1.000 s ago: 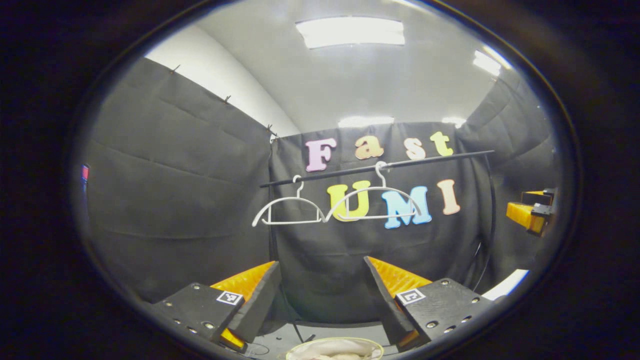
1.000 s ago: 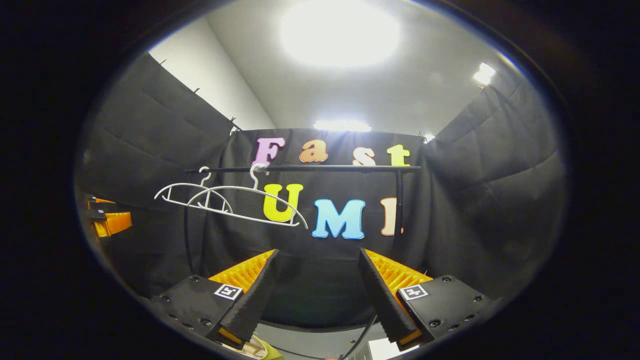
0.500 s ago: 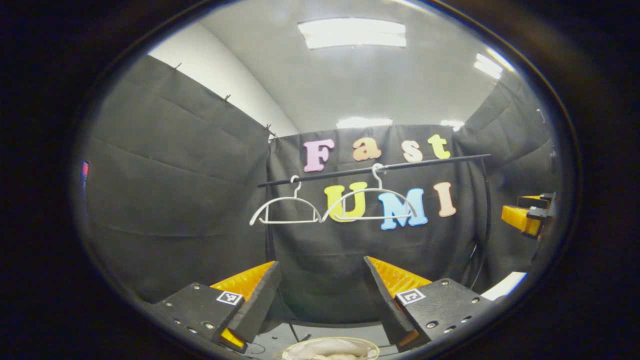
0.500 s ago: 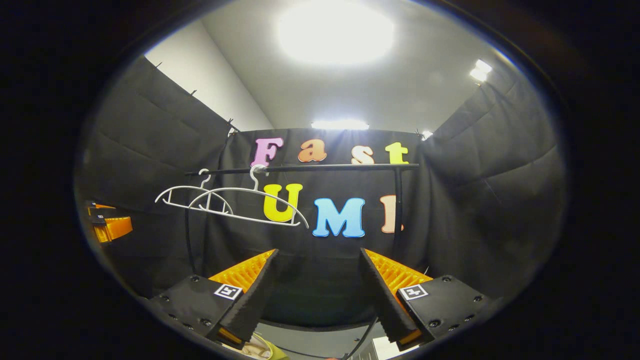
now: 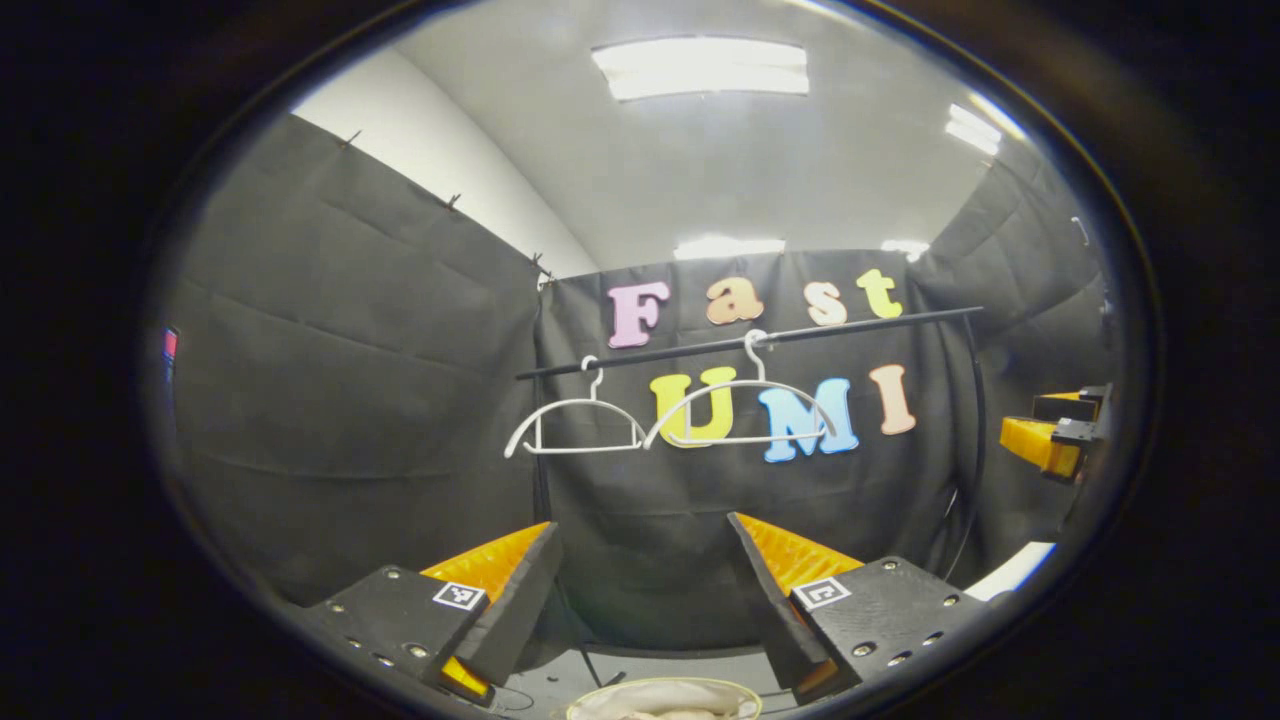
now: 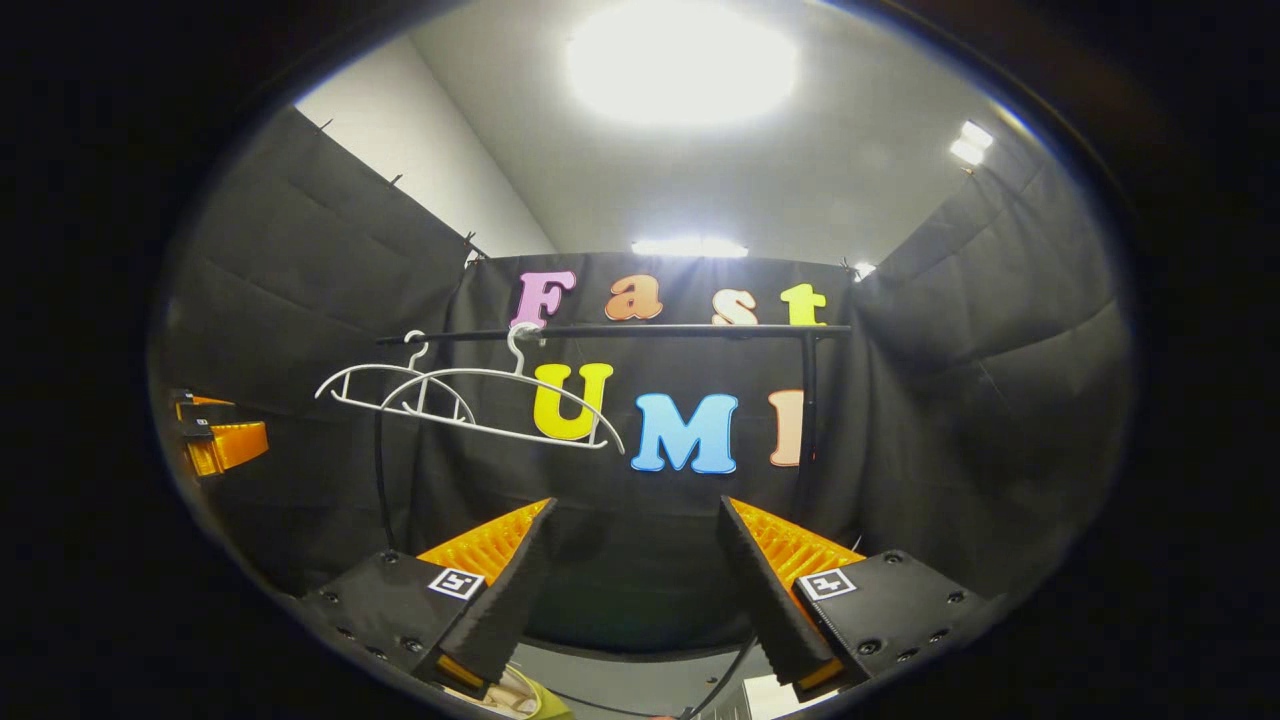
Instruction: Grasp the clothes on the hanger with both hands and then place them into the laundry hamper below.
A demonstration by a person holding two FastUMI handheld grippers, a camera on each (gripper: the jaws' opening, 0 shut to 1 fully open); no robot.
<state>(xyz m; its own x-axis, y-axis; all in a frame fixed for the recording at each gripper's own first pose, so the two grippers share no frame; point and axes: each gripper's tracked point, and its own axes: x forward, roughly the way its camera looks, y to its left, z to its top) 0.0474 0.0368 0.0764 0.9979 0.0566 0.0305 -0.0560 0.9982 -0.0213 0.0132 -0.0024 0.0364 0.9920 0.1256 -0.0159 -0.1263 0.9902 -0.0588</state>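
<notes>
- Two white hangers hang side by side from one black rail [image 5: 750, 340], both bare: the first hanger [image 5: 575, 430] on the left in the left gripper view, the second hanger [image 5: 740, 415] just beside it on the right.
- In the right gripper view the same two overlap, the first hanger [image 6: 385, 385] behind the second hanger [image 6: 510, 410].
- Each hanger's long axis runs along the rail, roughly level, hook at the top.
- One laundry hamper [image 5: 665, 698] sits low at the bottom edge of the left gripper view, below the rail; a pale rim shows, with light cloth [image 5: 660, 705] lying inside it.
- In the right gripper view a small part of a yellow-green rim [image 6: 540, 705] with pale cloth shows at the bottom edge, beside the near finger.
- Two grippers are in the scene.
- The left gripper [image 5: 640, 610] is held low and tilted upward toward the rail, its fingers spread wide apart with nothing between them.
- The right gripper [image 6: 630, 610] is held the same way, aimed up at the rail, fingers wide apart and holding nothing.
- In each view the other gripper appears at the edge: the right gripper [image 5: 1050, 440] at the far right, the left gripper [image 6: 215, 440] at the far left, both well apart from the hangers.
</notes>
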